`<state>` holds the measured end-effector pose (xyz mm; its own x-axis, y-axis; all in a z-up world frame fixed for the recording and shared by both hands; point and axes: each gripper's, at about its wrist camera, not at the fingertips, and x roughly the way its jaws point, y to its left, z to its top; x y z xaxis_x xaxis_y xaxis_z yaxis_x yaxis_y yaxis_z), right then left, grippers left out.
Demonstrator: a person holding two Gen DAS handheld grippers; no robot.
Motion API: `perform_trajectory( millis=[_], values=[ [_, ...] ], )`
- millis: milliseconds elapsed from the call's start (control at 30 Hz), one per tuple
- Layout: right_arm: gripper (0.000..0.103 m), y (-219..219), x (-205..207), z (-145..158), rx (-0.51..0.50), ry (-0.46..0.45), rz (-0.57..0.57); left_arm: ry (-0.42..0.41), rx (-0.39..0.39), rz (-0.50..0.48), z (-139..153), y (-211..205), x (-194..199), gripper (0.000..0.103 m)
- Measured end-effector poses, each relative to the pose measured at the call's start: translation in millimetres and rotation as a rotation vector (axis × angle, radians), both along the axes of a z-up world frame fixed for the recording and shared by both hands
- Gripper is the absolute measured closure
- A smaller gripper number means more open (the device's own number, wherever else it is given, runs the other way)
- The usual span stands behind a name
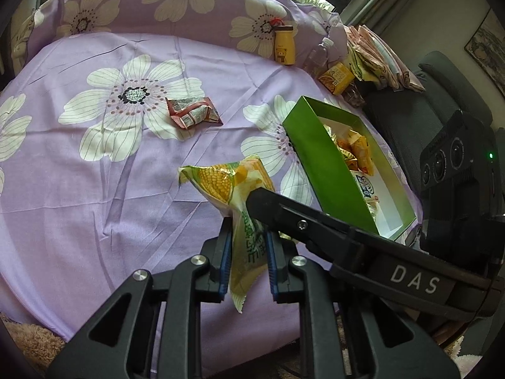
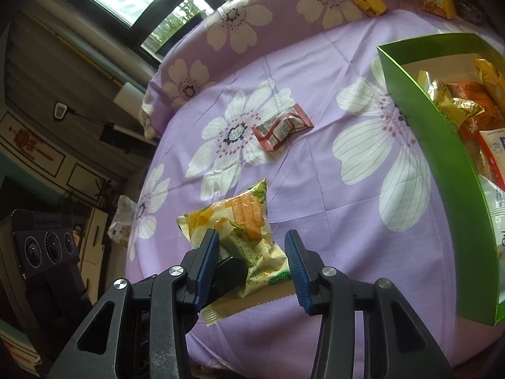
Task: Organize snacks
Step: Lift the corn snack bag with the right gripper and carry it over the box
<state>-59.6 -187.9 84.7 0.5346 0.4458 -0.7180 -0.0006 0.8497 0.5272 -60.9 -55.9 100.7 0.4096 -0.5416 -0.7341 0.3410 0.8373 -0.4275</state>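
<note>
A lilac flower-print cloth point(image 1: 94, 189) covers the desk. At right, an open green cardboard box point(image 1: 328, 170) holds snack packets. At lower centre, the left gripper point(image 1: 247, 262) clenches a yellow corn-print snack bag point(image 1: 230, 183); the right gripper point(image 2: 252, 265) straddles it, released. A red-and-white wrapper point(image 1: 192, 112) lies mid-frame.

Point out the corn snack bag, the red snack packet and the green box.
corn snack bag point(image 1: 221, 180), left wrist view, corn picture.
red snack packet point(image 1: 192, 113), left wrist view, middle.
green box point(image 1: 325, 161), left wrist view, outer wall.
</note>
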Motion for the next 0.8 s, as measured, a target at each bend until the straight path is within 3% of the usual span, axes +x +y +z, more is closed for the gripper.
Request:
perform_trajectory(
  millis=[800],
  values=[
    [0.056,-44,-22,29,-0.045,-0.046,-0.136,-0.037,-0.046,-0.143,17,-49,1,0.086]
  ],
)
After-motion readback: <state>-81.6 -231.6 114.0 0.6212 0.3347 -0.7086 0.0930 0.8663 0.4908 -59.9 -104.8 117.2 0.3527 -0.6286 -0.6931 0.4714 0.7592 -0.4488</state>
